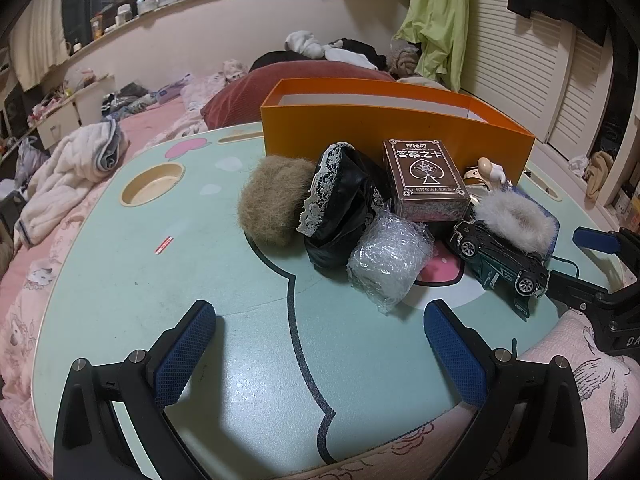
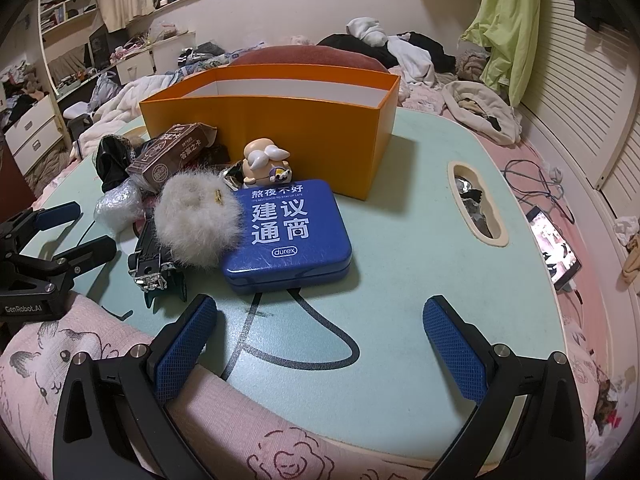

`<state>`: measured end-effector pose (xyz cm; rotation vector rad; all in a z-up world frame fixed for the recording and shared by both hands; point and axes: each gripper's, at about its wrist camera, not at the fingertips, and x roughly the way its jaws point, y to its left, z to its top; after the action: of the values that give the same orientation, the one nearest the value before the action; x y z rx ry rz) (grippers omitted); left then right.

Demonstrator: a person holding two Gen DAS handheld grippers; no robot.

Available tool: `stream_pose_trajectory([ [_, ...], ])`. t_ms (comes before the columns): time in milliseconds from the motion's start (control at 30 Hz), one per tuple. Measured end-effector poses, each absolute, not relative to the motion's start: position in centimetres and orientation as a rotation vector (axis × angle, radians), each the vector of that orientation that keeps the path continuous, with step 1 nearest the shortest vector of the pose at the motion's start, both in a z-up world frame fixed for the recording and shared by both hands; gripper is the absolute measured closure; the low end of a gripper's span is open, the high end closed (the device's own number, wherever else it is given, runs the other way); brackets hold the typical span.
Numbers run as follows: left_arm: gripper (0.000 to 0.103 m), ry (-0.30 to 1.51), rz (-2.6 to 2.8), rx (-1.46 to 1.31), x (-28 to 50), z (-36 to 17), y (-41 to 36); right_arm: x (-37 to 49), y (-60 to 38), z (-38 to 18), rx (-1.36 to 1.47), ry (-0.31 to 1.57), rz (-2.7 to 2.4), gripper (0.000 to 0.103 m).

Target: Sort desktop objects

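Two tools, left and right, both spread wide, empty, over mint surface; orange box behind blue tin, toy car.

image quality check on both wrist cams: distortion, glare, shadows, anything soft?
Left wrist: strong fisheye bend with black corners, glare on the bubble wrap bundle, soft shadows under the open left gripper. Right wrist: same bend, sheen on the blue tin, bright phone screen, centre sharp, edges softer.
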<state>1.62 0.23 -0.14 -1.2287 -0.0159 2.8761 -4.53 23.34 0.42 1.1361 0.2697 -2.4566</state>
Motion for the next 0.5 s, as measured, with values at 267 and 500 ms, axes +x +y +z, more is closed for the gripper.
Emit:
stream_pose_trajectory([
  [267, 0.000, -0.016, 2.875, -1.229, 1.61, -0.20, 0.19, -4.47, 23.18, 0.52, 1.129, 0.267, -2.453, 0.000],
  [500, 0.000, -0.018, 2.876, -1.225, 1.58, -0.27, 0.04, -4.65, 23.04, 0.52, 1.129, 0.269, -2.443, 0.000],
])
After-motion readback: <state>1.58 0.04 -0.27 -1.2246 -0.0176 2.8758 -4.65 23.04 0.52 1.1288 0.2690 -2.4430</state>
